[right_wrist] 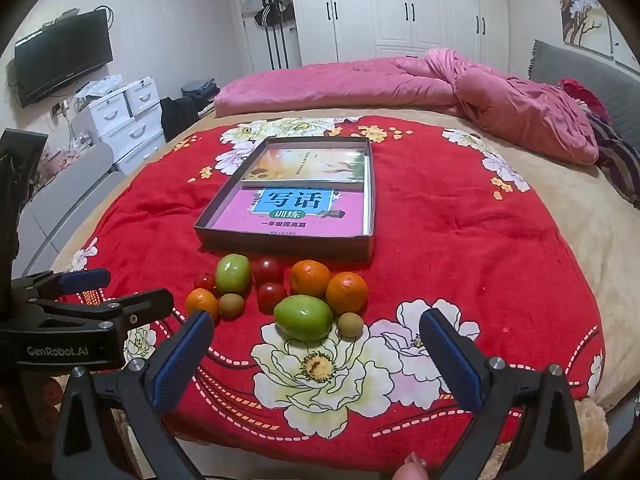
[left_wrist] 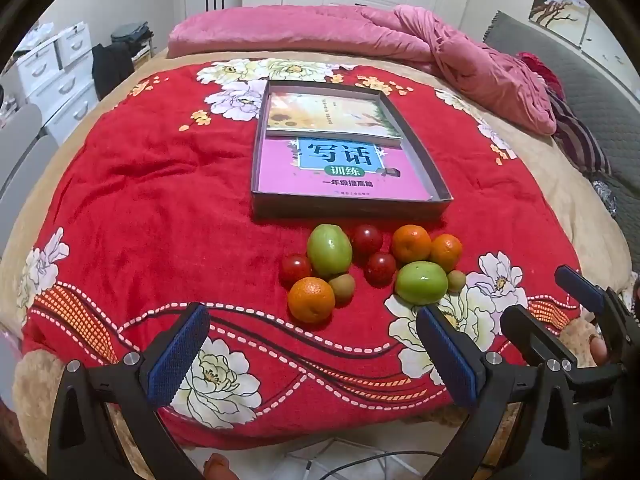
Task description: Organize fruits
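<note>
Fruit is clustered on the red floral blanket [right_wrist: 460, 240], just in front of a shallow box [right_wrist: 280, 246] in which two books are laid. Both grippers are held back at the near edge, angled down; the left gripper [left_wrist: 312, 356] and right gripper [right_wrist: 316, 364] are spread wide, with nothing between the pads. No fruit is yet in the box. A start is probably best made with an outer piece: the near green fruit [right_wrist: 303, 317] for the right, the near orange [left_wrist: 311, 299] for the left. Since the pieces touch, the pads should be brought down either side of one fruit only, so neighbours are not nudged or rolled. The small red fruits [left_wrist: 379, 268] would likely need a gentler, centred squeeze.
</note>
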The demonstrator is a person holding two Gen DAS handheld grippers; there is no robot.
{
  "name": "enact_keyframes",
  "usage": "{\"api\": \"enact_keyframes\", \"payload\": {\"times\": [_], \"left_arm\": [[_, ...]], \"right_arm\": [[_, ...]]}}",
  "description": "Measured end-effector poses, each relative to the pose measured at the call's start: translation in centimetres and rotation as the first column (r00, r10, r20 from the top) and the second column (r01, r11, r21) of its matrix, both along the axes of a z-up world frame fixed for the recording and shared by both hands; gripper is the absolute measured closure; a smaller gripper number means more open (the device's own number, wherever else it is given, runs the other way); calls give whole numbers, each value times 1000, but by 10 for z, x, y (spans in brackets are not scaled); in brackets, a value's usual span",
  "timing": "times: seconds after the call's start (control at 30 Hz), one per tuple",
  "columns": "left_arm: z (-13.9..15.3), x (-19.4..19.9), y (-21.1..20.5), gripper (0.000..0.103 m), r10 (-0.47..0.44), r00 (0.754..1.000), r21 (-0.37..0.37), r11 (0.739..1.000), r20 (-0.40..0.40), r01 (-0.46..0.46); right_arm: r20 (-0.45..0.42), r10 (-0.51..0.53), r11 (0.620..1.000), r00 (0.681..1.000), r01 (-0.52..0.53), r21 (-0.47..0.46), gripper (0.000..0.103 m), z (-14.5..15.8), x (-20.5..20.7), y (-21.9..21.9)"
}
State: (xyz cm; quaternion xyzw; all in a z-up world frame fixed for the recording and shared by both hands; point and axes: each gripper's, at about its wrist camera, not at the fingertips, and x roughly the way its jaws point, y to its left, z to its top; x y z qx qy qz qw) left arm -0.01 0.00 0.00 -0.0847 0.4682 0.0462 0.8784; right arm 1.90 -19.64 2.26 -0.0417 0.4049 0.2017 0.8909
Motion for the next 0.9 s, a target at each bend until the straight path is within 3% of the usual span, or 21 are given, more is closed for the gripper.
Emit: {"api": "enact_keyframes", "payload": {"times": [0.47, 0.9], "left_arm": [[-5, -1, 2, 0, -1, 999, -27, 1000, -33, 0], [-4, 1, 3, 0, 7, 1000, -3, 1000, -15, -7]], "right_arm": [[-6, 7, 1000, 1000, -7, -10, 0, -2, 0, 2], [-7, 4, 1000, 1000, -5, -11, 0, -3, 2, 2]]}}
